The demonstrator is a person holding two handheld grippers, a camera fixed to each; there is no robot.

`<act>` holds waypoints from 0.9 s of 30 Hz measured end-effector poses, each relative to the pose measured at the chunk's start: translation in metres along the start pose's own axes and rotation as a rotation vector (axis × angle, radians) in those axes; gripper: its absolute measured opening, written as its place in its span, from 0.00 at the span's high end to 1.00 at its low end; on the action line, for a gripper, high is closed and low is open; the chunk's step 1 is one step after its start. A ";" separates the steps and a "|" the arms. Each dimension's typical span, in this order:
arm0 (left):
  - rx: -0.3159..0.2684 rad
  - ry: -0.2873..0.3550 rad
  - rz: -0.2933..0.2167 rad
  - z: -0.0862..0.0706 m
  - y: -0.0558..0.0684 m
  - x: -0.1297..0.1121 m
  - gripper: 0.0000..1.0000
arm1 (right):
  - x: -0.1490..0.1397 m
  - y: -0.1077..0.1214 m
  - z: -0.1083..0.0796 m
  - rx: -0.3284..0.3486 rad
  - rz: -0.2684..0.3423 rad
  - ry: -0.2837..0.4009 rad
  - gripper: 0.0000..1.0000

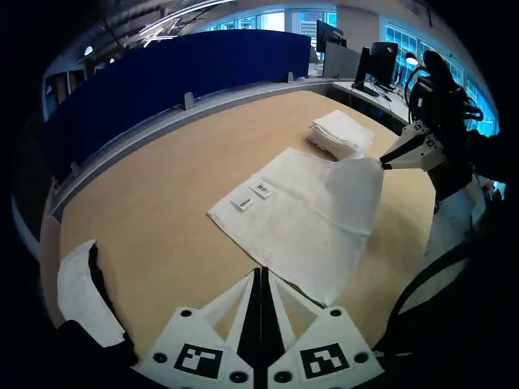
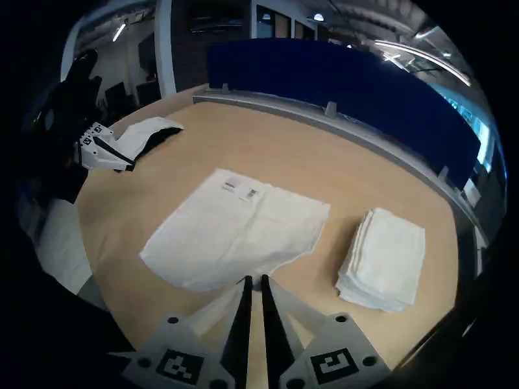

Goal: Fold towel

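A white towel [image 1: 292, 214] [image 2: 237, 230] lies spread on the round wooden table [image 1: 156, 194] [image 2: 292, 146], with two small labels near its far edge. My right gripper [image 2: 253, 285] [image 1: 384, 165] is shut on one towel corner, which it holds lifted off the table. In the left gripper view the towel rises in a fold toward that gripper. My left gripper [image 1: 261, 275] [image 2: 123, 159] is shut with nothing between its fingers. It hovers over the table's edge, apart from the towel.
A stack of folded white towels [image 1: 342, 133] [image 2: 383, 259] sits on the table beside the spread towel. A white and black cloth [image 1: 84, 292] [image 2: 149, 133] lies at the table's edge near my left gripper. A blue partition [image 1: 175, 71] [image 2: 337, 71] borders the far side.
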State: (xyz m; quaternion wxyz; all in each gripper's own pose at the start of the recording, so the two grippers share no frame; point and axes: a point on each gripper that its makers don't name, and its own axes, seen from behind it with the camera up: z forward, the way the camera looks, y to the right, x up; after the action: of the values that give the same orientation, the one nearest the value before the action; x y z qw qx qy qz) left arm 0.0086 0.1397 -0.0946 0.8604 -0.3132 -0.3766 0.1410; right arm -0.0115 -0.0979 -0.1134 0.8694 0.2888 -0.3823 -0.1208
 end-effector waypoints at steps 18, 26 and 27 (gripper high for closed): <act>0.001 -0.004 0.006 0.003 0.004 -0.005 1.00 | 0.001 -0.002 -0.001 0.003 -0.009 0.004 0.90; 0.008 -0.004 0.009 0.000 0.002 -0.006 1.00 | -0.002 -0.002 0.000 -0.003 -0.013 0.001 0.90; 0.009 -0.004 0.009 -0.001 0.002 -0.006 1.00 | -0.003 -0.001 0.000 -0.004 -0.012 0.000 0.90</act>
State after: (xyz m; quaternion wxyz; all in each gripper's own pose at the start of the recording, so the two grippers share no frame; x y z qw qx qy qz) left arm 0.0053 0.1381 -0.0998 0.8604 -0.3108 -0.3760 0.1473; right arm -0.0134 -0.0979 -0.1160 0.8692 0.2895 -0.3802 -0.1269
